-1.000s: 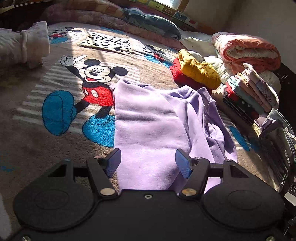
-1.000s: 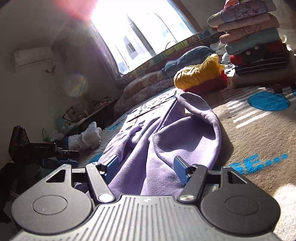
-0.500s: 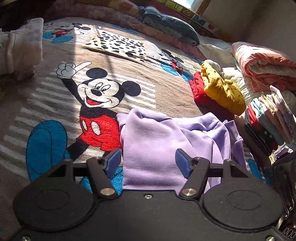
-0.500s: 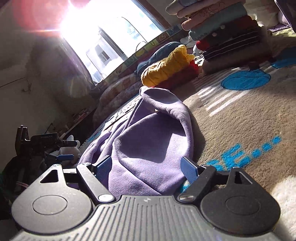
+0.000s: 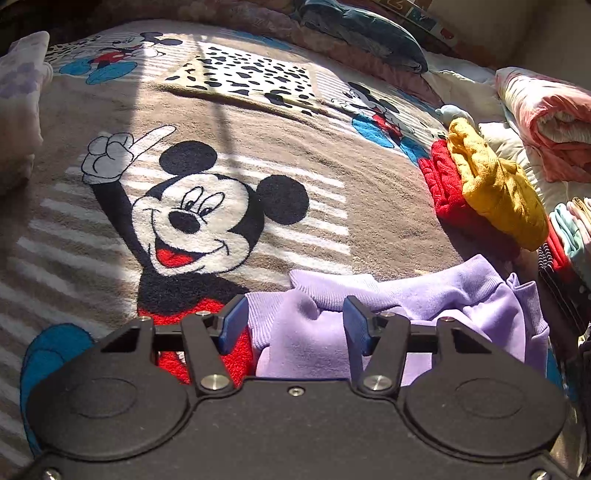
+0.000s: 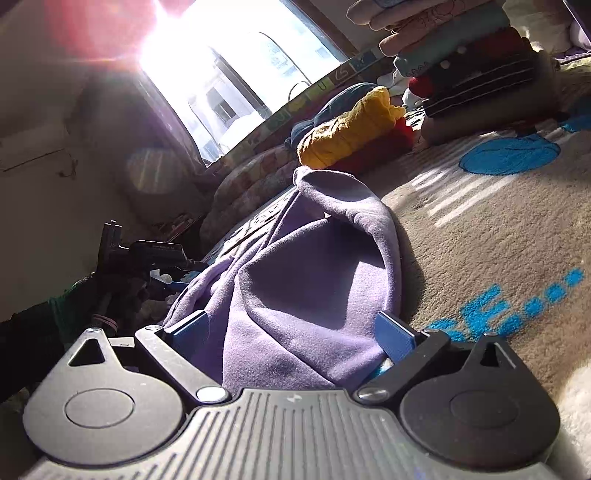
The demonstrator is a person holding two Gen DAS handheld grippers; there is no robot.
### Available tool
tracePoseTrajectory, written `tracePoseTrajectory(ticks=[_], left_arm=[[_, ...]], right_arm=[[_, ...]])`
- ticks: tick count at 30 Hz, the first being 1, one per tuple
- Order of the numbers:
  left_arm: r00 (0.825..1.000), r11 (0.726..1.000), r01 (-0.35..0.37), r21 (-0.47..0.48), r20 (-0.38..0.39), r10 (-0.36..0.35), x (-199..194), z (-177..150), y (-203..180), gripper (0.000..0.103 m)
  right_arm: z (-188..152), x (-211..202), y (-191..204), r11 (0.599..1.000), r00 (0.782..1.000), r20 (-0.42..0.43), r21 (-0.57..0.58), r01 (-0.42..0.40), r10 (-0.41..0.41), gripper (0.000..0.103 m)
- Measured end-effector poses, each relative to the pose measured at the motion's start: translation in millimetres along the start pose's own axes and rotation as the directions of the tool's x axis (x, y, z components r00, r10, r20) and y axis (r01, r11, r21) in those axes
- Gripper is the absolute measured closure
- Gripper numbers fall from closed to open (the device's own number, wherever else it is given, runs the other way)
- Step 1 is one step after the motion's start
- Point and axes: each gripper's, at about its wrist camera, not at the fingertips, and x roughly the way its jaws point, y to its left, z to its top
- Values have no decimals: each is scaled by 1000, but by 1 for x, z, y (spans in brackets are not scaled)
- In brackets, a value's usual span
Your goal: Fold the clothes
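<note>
A lilac sweatshirt (image 5: 436,295) lies bunched on the Mickey Mouse blanket (image 5: 207,218). My left gripper (image 5: 294,325) stands open low over its ribbed edge, and a fold of the cloth rises between the two blue pads (image 5: 232,324). In the right wrist view the same sweatshirt (image 6: 306,288) runs away from me in a long hump. My right gripper (image 6: 293,332) is open wide, with the near end of the cloth lying between its fingers. The left gripper (image 6: 147,254) shows there as a dark shape at the far left end of the garment.
A yellow sweater (image 5: 495,192) lies on a red one (image 5: 447,192) at the right. Beyond them are a stack of folded clothes (image 6: 469,62) and a rolled pink quilt (image 5: 546,118). Pillows (image 5: 362,33) line the far edge under the bright window (image 6: 236,74).
My left gripper has travelled forward along the sweatshirt to its ribbed far edge. My right gripper has opened wider and dropped closer to the cloth.
</note>
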Motion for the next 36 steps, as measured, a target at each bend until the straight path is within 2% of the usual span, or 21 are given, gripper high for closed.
tracePoseTrajectory(ticks=[1,3,5,13,19,26,36], left_arm=[[1000,1000,-3,14,-6,3,2,1,-2,58],[1000,999,-20,50,-6,20,4,0,-8,82],[1000,995,-30,90,11,29,0,-2,-14,92],[990,983,-47,179,138,22,-46,-7,-25,94],[964,982,-83,171,264,35,-103,-8,-8,94],[927,982,-138,126,366,83,-166,-22,34,94],[886,980,-199,13,430,175,-221,-57,98,94]], right_arm=[[0,0,-1,1000,1000,2,3,-4,4,7],[0,0,-2,1000,1000,5,9,-12,12,7],[0,0,-3,1000,1000,8,12,-18,17,7],[-1,-3,-7,998,999,23,29,-48,48,6],[-2,-5,-9,997,997,34,42,-71,69,6],[-3,-7,-11,995,995,46,54,-89,86,6],[-2,-7,-14,992,993,49,70,-107,104,6]])
